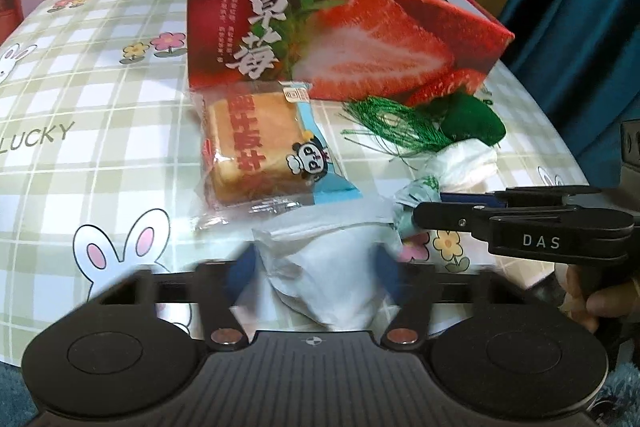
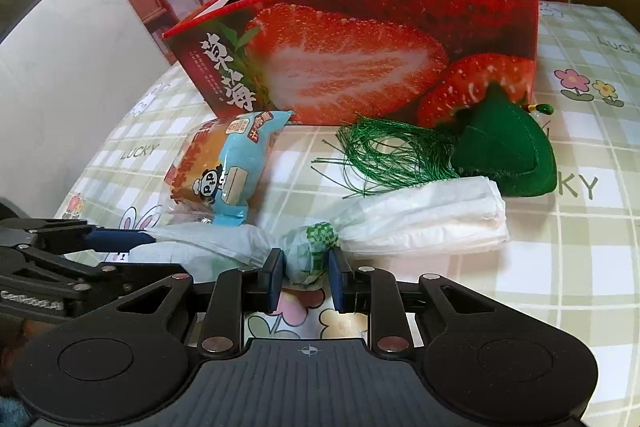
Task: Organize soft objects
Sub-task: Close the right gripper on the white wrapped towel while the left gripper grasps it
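Tissue pack (image 2: pixel 424 215) lies centre frame; my right gripper (image 2: pixel 306 269) pinches its twisted middle, my left gripper (image 1: pixel 320 267) clamps the other end. Next, lift together into strawberry box (image 2: pixel 360 39).

The left gripper (image 1: pixel 316 263) is reaching down over a white plastic bag (image 1: pixel 320 267), its blue pads on either side of the bag's crumpled body. The right gripper (image 1: pixel 424 207) is coming in from the right onto the bag's twisted middle. A wrapped bread (image 1: pixel 248 151) and green tasselled pouch (image 1: pixel 472 119) are lying before the strawberry box (image 1: pixel 340 39).
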Tool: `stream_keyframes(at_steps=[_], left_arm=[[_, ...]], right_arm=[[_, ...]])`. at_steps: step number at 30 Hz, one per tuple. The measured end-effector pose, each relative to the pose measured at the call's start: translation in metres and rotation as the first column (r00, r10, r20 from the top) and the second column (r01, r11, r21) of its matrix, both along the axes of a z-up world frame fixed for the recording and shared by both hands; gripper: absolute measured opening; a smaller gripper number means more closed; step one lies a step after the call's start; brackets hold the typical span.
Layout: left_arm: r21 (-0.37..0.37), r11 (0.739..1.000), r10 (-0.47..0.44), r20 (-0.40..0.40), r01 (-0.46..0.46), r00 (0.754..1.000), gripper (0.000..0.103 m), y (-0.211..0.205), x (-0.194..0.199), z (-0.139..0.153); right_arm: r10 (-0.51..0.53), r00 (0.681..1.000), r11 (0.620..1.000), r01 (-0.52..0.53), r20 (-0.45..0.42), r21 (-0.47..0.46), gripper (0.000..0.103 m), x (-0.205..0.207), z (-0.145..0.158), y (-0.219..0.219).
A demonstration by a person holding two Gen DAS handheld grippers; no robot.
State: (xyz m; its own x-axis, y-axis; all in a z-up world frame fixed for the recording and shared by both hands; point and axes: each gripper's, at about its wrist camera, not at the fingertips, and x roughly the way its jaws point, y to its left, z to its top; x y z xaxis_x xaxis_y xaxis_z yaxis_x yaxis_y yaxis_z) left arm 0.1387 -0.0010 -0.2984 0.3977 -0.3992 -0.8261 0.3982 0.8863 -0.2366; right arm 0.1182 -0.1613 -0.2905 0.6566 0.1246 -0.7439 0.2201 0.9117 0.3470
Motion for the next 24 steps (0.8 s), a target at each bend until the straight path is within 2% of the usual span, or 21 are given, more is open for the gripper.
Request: stream_keyframes(at_steps=[3, 7, 12, 15, 16, 19, 21, 24], left_arm=[[-0.001, 1.000, -0.001, 0.020, 0.001, 1.000, 0.041, 0.000, 0.000, -0.002], [-0.021, 0.999, 0.026, 0.020, -0.025, 0.999, 0.039, 0.005, 0.004, -0.005], [-0.020, 0.999, 0.049, 0.023, -0.048, 0.999, 0.040, 0.008, 0.005, -0.005], [-0.021, 0.998, 0.056, 0.020, -0.055, 0.998, 0.043, 0.008, 0.006, -0.005], [-0.019, 0.998, 0.057, 0.021, -0.057, 0.998, 0.043, 0.008, 0.006, -0.006], [-0.018, 0.998, 0.068, 0.017, -0.067, 0.998, 0.049, 0.010, 0.007, -0.007], [-0.023, 0.997, 0.077, 0.011, -0.077, 0.997, 0.053, 0.012, 0.008, -0.009], [-0.034, 0.996, 0.084, 0.004, -0.084, 0.996, 0.053, 0.014, 0.009, -0.010]], right_arm=[[0.008, 1.000, 1.000, -0.008, 0.008, -0.014, 0.022, -0.003, 0.001, 0.003], [0.010, 1.000, 1.000, -0.010, 0.026, 0.012, 0.022, -0.009, 0.002, 0.002], [0.019, 0.993, 0.996, -0.008, 0.121, -0.090, 0.031, -0.027, 0.019, 0.010], [-0.047, 0.977, 0.986, 0.079, 0.206, -0.149, 0.041, -0.039, 0.028, 0.003], [-0.080, 0.972, 0.981, 0.116, 0.222, -0.155, 0.042, -0.042, 0.029, -0.002], [-0.166, 0.959, 0.969, 0.202, 0.228, -0.143, 0.043, -0.043, 0.024, -0.016], [-0.203, 0.953, 0.954, 0.244, 0.227, -0.173, 0.053, -0.042, 0.017, -0.021], [-0.235, 0.947, 0.951, 0.271, 0.219, -0.151, 0.058, -0.041, 0.005, -0.029]])
